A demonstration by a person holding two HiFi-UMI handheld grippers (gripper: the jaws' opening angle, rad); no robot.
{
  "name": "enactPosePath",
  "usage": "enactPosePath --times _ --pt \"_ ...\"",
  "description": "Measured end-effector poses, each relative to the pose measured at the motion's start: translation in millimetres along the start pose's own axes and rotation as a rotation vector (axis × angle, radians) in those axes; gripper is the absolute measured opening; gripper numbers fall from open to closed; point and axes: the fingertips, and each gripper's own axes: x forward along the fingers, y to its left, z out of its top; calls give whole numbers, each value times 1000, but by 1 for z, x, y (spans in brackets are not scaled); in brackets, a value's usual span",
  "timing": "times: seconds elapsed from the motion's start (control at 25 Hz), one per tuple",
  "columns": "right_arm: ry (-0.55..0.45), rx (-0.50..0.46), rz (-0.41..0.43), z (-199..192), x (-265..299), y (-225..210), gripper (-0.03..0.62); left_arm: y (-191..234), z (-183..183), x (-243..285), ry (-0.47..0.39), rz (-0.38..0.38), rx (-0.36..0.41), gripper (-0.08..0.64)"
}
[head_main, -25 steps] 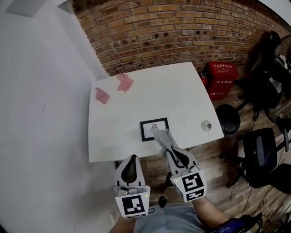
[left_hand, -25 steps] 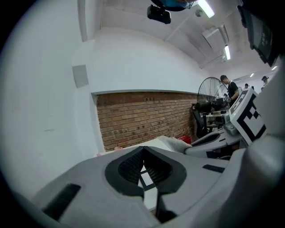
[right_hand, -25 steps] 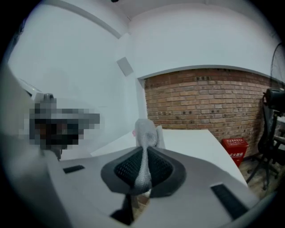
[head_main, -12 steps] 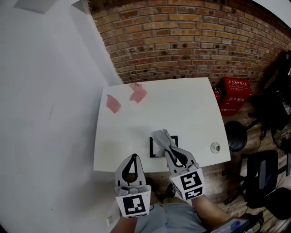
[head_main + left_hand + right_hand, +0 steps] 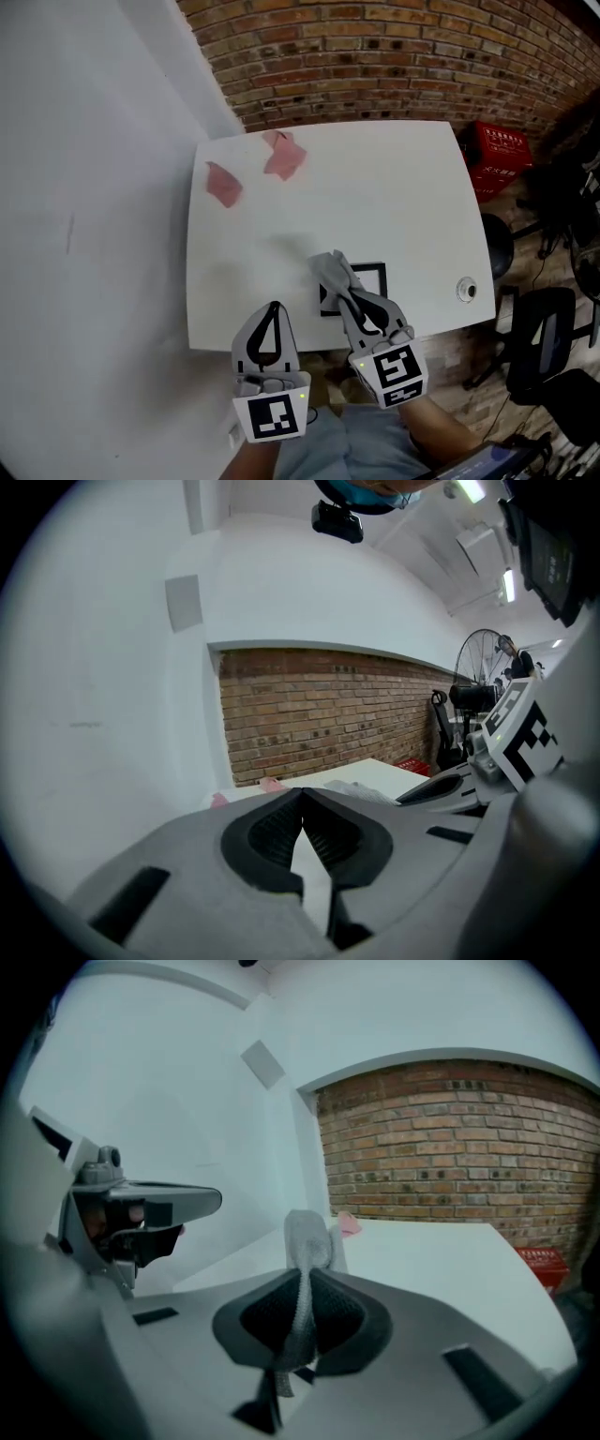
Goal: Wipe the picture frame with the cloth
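Note:
A small black picture frame (image 5: pixel 377 280) lies flat near the front edge of the white table (image 5: pixel 375 187). My right gripper (image 5: pixel 349 298) is shut on a grey cloth (image 5: pixel 334 272) (image 5: pixel 307 1241), which sticks up from the jaws and hangs over the frame's left part, hiding it. Whether the cloth touches the frame I cannot tell. My left gripper (image 5: pixel 272 311) is shut with nothing in it, held at the table's front edge, left of the frame. In the left gripper view the jaws (image 5: pixel 302 799) meet at their tips.
Two pink cloths (image 5: pixel 223 184) (image 5: pixel 283 155) lie at the table's far left corner. A small round object (image 5: pixel 466 290) sits at the front right edge. A brick wall (image 5: pixel 394 56) stands behind; a red box (image 5: pixel 502 150) and black chairs (image 5: pixel 548 328) are on the right.
The view has shifted, so the table sits nearer and larger. My right gripper with the grey cloth stays over the frame's left side. The left gripper stays shut at the front edge.

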Motion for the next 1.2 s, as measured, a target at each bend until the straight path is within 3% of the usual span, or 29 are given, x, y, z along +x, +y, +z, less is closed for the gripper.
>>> enactPosePath --times 0.68,1.2 --pt "214 78 1 -122 53 26 34 -10 -121 40 220 -127 -24 9" --pt "222 96 -31 -129 45 11 34 -27 -127 46 233 -153 -18 9"
